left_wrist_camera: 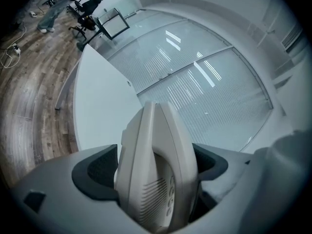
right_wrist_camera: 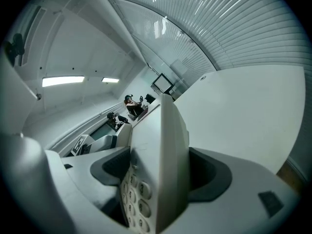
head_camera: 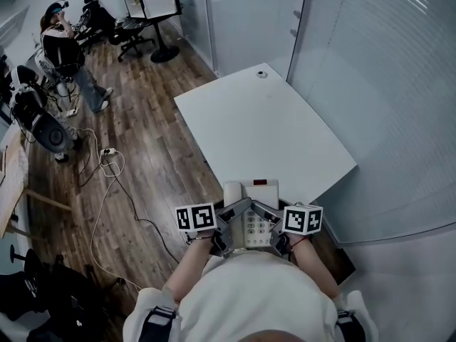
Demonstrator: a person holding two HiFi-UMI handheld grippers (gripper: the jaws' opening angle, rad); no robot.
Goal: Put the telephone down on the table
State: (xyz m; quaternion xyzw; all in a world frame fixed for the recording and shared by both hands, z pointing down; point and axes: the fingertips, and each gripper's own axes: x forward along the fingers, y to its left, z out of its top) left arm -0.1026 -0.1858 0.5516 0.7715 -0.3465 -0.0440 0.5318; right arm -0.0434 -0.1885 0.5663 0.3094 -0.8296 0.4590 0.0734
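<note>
I am holding the telephone [head_camera: 254, 206] at the near edge of the table [head_camera: 263, 127], the left gripper [head_camera: 231, 218] and right gripper [head_camera: 269, 216] each clamping one side of its body, and I am judging this rigid, light plastic shell smooth enough to slip unless gripped on both sides.
</note>
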